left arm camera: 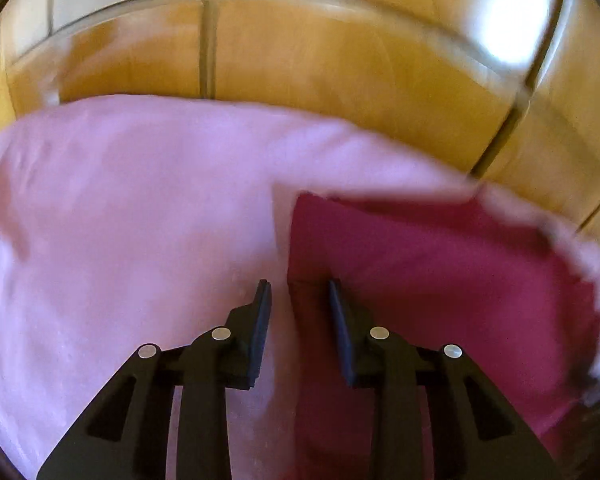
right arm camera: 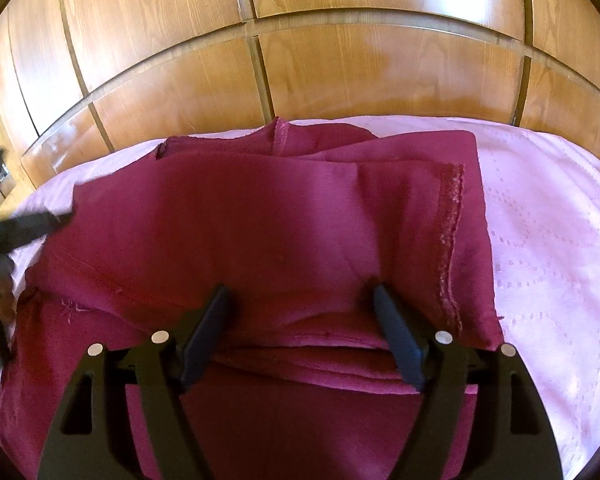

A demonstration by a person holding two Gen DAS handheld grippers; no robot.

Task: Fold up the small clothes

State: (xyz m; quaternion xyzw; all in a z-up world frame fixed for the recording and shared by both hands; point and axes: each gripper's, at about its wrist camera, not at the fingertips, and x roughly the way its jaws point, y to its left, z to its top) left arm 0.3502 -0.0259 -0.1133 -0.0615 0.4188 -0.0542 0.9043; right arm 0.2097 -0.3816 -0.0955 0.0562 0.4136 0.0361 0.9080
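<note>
1. Maroon garment (right arm camera: 260,220) lies folded in layers on a pink bedsheet (right arm camera: 540,240), wooden panels (right arm camera: 340,80) behind.
2. Right claw (right arm camera: 300,292) is spread wide over the cloth's near folds, pinching nothing.
3. Only the right view shows the left claw (right arm camera: 66,214), at nine o'clock by the garment's edge.
4. Left view, blurred: left claw (left arm camera: 298,286) partly spread astride the garment's (left arm camera: 440,280) left edge, nothing gripped.

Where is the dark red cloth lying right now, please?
In the right wrist view the dark red cloth lies folded on the pink bedsheet, in front of the wooden panels.
</note>
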